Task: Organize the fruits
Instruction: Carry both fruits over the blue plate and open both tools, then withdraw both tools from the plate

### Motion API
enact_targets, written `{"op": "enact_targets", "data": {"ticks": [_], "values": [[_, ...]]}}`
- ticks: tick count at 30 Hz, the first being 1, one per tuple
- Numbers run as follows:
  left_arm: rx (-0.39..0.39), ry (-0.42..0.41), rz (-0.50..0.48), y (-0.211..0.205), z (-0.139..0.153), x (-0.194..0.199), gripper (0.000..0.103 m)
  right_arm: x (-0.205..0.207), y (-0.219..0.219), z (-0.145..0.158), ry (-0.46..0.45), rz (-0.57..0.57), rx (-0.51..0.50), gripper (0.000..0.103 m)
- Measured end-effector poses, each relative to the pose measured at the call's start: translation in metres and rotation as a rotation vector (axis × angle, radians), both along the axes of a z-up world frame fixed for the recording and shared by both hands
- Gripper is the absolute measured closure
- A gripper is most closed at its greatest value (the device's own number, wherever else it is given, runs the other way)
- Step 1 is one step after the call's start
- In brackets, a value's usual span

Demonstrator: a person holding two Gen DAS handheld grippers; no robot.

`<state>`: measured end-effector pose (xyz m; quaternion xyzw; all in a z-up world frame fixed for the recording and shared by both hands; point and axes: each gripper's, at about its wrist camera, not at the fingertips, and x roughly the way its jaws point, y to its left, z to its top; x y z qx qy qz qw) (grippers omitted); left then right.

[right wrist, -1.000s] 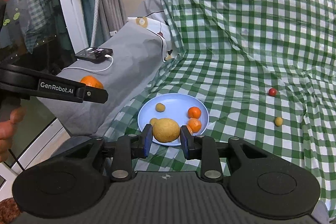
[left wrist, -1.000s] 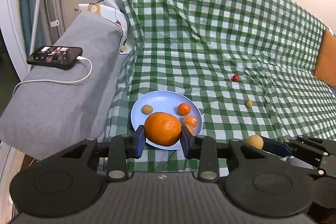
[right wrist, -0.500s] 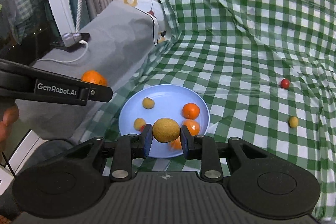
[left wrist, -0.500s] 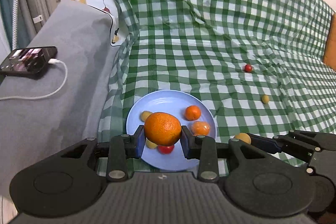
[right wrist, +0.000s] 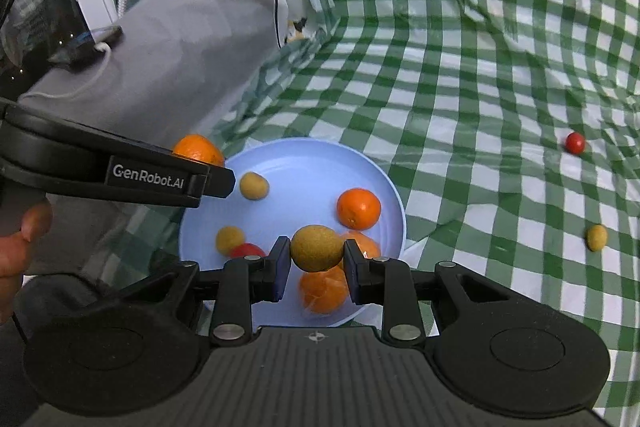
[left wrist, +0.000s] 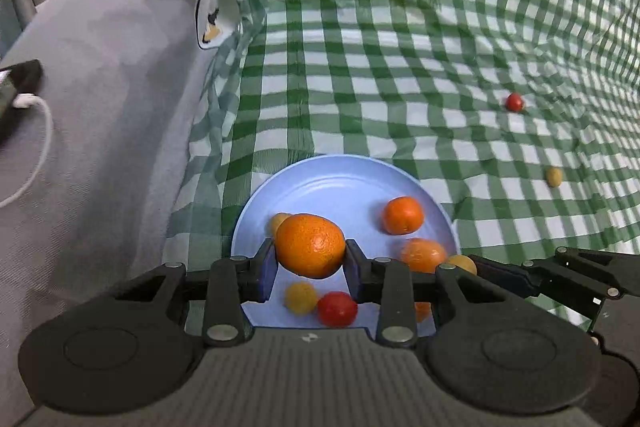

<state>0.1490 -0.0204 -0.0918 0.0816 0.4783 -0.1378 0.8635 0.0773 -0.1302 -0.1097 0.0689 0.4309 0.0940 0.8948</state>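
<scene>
Gripping big orange (left wrist: 310, 245), left tongs (left wrist: 310, 269) now lower over blue plate (left wrist: 340, 179) than a second ago. Right tongs (right wrist: 316, 269) clamp yellow fruit (right wrist: 316, 247), likewise closer above plate.

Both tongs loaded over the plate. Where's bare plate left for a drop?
Free: the far half of the blue plate, between its far rim and the mandarin, right of the small yellow fruit. Crowded: the near half, under the right tongs holding the yellow fruit, with peeled mandarins and a red tomato. Left tongs hold the orange.
</scene>
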Motion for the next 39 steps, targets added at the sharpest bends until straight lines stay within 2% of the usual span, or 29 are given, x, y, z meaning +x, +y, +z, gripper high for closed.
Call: {"op": "enact_targets", "data": {"ticks": [5,7,8,9,10,11,14,16,24,28,39], "values": [[0.029,0.000,-0.008,-0.004,-0.013,0.013,0.063,0.013,0.003,-0.012,0.015,0.002,-0.003,0.073],[0.030,-0.004,-0.016,-0.004,-0.013,0.016,0.043,0.018,0.003,-0.014,0.008,-0.002,-0.007,0.069],[0.025,-0.014,-0.021,-0.003,-0.009,0.018,0.015,0.020,0.003,-0.014,0.008,-0.002,-0.010,0.062],[0.019,-0.034,-0.017,-0.002,-0.005,0.017,0.000,0.022,0.003,-0.014,0.014,-0.002,-0.013,0.041],[0.006,-0.064,-0.011,0.001,0.001,0.014,0.001,0.024,0.003,-0.013,0.023,-0.002,-0.019,0.026],[-0.004,-0.088,-0.012,0.004,0.008,0.011,0.001,0.025,0.003,-0.012,0.028,-0.006,-0.027,0.023],[-0.001,-0.078,-0.010,0.010,0.018,0.002,0.001,0.016,-0.001,0.000,0.029,-0.003,-0.020,0.020],[-0.006,-0.075,0.010,0.017,0.024,-0.011,0.001,0.002,-0.002,0.011,0.033,-0.013,-0.015,0.014],[0.019,-0.074,0.092,0.035,0.056,-0.098,0.000,-0.081,0.009,0.056,0.021,-0.001,-0.016,0.006],[0.016,-0.081,0.114,0.044,0.072,-0.133,0.000,-0.115,0.011,0.078,-0.029,-0.018,-0.017,0.003],[0.003,-0.145,0.126,0.047,0.100,-0.189,0.000,-0.177,0.007,0.112,-0.152,-0.043,-0.034,0.001]]}}
